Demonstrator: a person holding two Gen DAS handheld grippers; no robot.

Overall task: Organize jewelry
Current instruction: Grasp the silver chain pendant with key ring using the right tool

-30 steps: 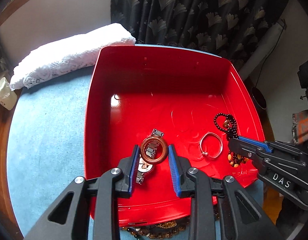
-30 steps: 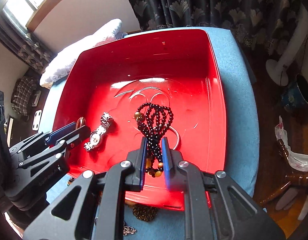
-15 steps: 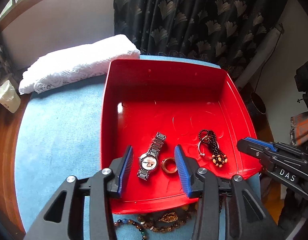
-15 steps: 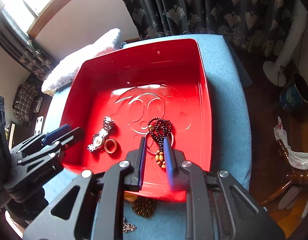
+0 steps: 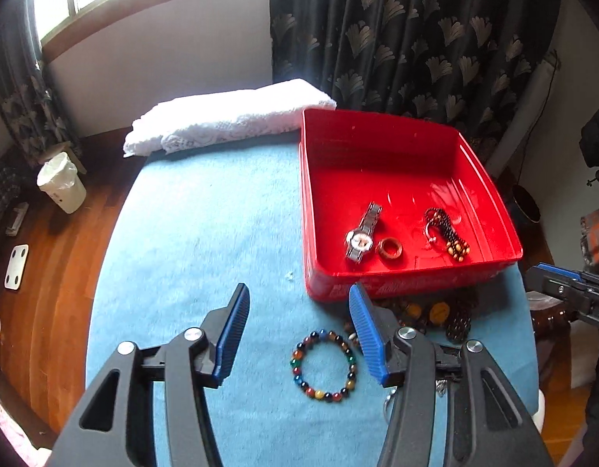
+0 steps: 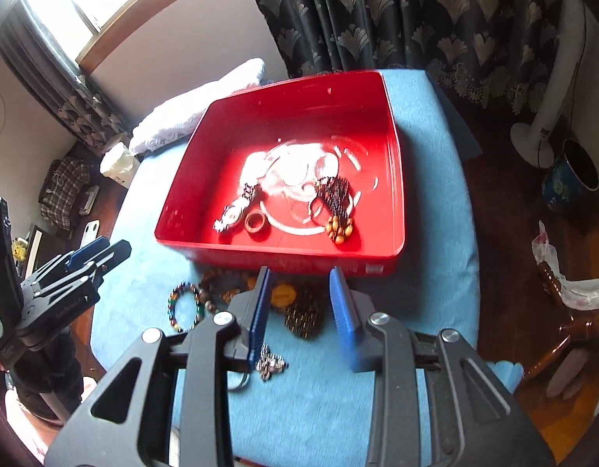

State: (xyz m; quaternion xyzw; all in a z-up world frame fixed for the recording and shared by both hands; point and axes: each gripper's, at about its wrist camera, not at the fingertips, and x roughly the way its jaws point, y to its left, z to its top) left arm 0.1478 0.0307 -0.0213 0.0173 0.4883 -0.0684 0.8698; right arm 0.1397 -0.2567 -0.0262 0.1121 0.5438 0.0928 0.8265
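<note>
The red tray [image 5: 377, 148] rests on the blue cloth and holds a silver watch [image 5: 360, 233], a brown ring [image 5: 389, 248], a thin silver hoop [image 5: 430, 232] and a black bead string [image 5: 449, 231]. My left gripper [image 5: 299, 292] hovers before the tray's near wall. Its jaws are opening, with nothing gripped. A multicoloured bead bracelet [image 5: 323, 366] lies on the cloth below it. My right gripper [image 6: 299, 276] is also opening and empty, above a loose pile with an orange pendant [image 6: 282, 292], a dark chain [image 6: 304, 315] and a silver charm [image 6: 272, 364].
A folded white lace towel [image 5: 229, 116] lies at the table's far edge, left of the tray. A dark patterned curtain hangs behind. On the wooden floor stand a white bin [image 5: 62, 186], a fan base [image 6: 533, 148] and a blue pot [image 6: 571, 179].
Both grippers backed up and out of the tray while their jaws widened. The brown ring and the black beads stayed lying in the tray. The loose jewellery in front came into view.
</note>
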